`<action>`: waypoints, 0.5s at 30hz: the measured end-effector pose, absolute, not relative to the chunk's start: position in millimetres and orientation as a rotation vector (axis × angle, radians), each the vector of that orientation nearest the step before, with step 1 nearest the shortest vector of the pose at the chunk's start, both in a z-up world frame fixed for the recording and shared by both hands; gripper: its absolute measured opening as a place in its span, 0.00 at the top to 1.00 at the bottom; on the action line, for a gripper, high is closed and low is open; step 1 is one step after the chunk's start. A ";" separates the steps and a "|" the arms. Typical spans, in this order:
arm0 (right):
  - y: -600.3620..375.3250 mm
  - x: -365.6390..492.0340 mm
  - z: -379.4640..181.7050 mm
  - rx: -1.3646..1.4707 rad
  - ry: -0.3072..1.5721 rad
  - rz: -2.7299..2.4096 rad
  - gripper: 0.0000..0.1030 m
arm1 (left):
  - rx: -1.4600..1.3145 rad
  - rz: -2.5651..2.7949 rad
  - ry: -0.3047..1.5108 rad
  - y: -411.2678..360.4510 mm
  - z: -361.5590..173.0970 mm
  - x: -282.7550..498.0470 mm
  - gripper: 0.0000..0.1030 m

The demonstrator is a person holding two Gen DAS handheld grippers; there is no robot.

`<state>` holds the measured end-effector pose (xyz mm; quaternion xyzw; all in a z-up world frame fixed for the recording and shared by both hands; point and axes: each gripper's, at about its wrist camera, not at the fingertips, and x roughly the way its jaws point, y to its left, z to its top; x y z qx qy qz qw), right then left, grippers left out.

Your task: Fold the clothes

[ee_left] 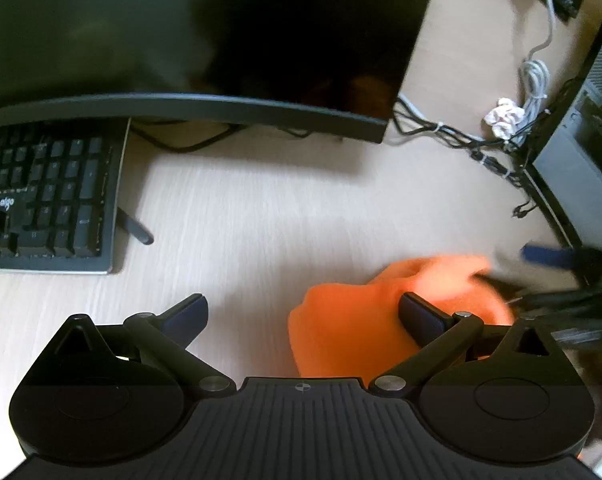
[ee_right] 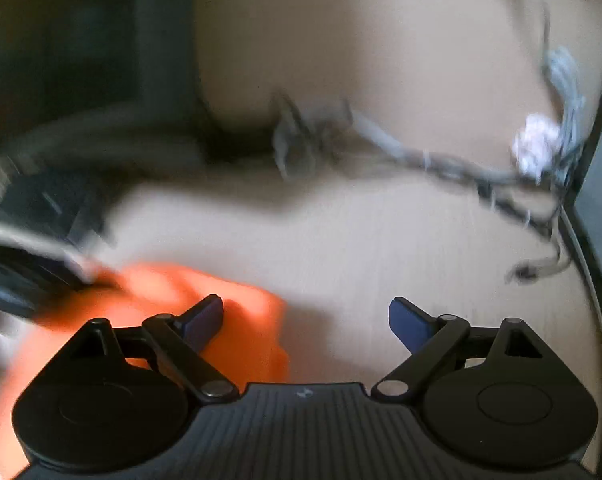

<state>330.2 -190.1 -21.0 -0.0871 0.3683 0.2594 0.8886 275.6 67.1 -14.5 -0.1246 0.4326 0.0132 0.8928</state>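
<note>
An orange garment (ee_left: 349, 320) lies bunched on the light wooden desk (ee_left: 261, 216). My left gripper (ee_left: 301, 316) is open and empty; its right finger is over the garment, its left finger over bare desk. My right gripper (ee_right: 305, 320) is open and empty; the garment (ee_right: 237, 320) lies under its left finger, at the lower left of that blurred view. The right gripper also shows, blurred, at the right edge of the left wrist view (ee_left: 549, 280), at the garment's far side.
A black keyboard (ee_left: 45, 200) lies at the left and a dark monitor (ee_left: 205, 40) stands at the back. Tangled cables (ee_left: 461, 136), a crumpled white paper (ee_left: 505, 116) and a computer case (ee_left: 581, 168) are at the right.
</note>
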 end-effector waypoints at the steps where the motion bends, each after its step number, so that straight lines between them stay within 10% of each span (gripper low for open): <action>1: -185.6 336.1 -34.2 -0.203 0.786 0.522 0.12 | -0.271 0.025 0.899 69.5 -15.7 275.0 0.00; 15: -227.0 233.4 3.1 -0.240 0.727 0.709 0.11 | -0.393 0.092 0.915 88.7 -32.1 279.4 0.00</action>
